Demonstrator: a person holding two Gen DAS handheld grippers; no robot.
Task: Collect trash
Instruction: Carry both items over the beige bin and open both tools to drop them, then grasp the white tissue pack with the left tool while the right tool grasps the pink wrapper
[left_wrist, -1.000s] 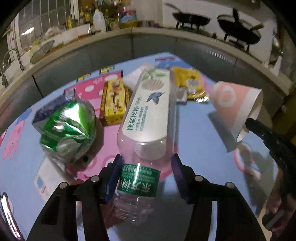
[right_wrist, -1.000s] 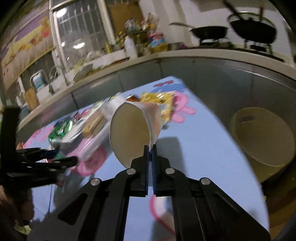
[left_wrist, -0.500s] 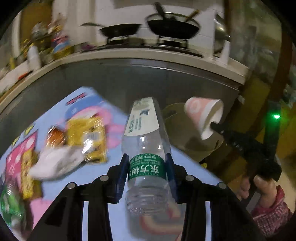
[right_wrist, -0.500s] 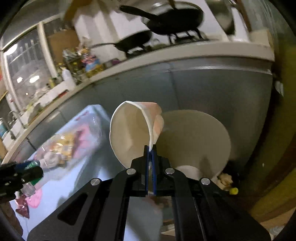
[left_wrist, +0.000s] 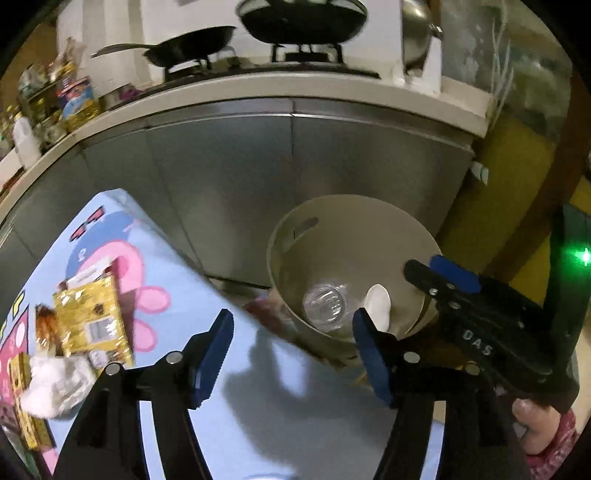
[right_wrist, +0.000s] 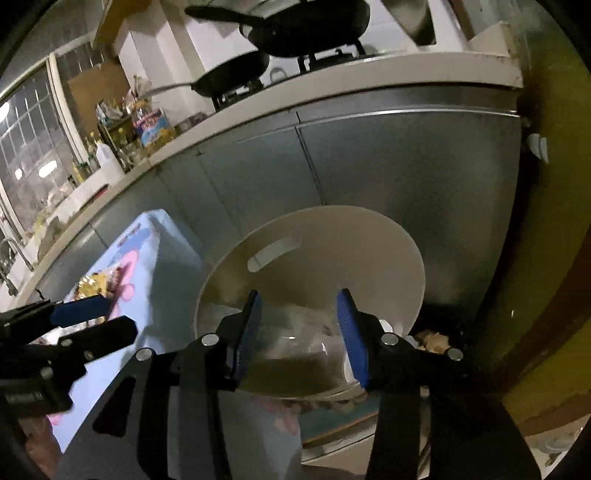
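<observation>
A beige round trash bin (left_wrist: 332, 218) stands on the floor off the table's right end; it also shows in the right wrist view (right_wrist: 369, 236). The clear plastic bottle (left_wrist: 325, 304) and the white paper cup (left_wrist: 378, 302) lie inside it. My left gripper (left_wrist: 291, 354) is open and empty above the table edge beside the bin. My right gripper (right_wrist: 297, 332) is open and empty right over the bin; it also shows in the left wrist view (left_wrist: 439, 273). A yellow snack wrapper (left_wrist: 88, 321) and a crumpled white tissue (left_wrist: 55, 384) lie on the table.
The table has a light blue cartoon-print cloth (left_wrist: 258, 406). Grey kitchen cabinets (left_wrist: 258, 177) run behind the bin, with pans on a stove above. A yellow box (left_wrist: 22, 398) lies at the table's left edge. A yellow wall stands at right.
Both grippers opened over the bin. The bottle left my left gripper and the paper cup left my right; both now lie in the bin.
</observation>
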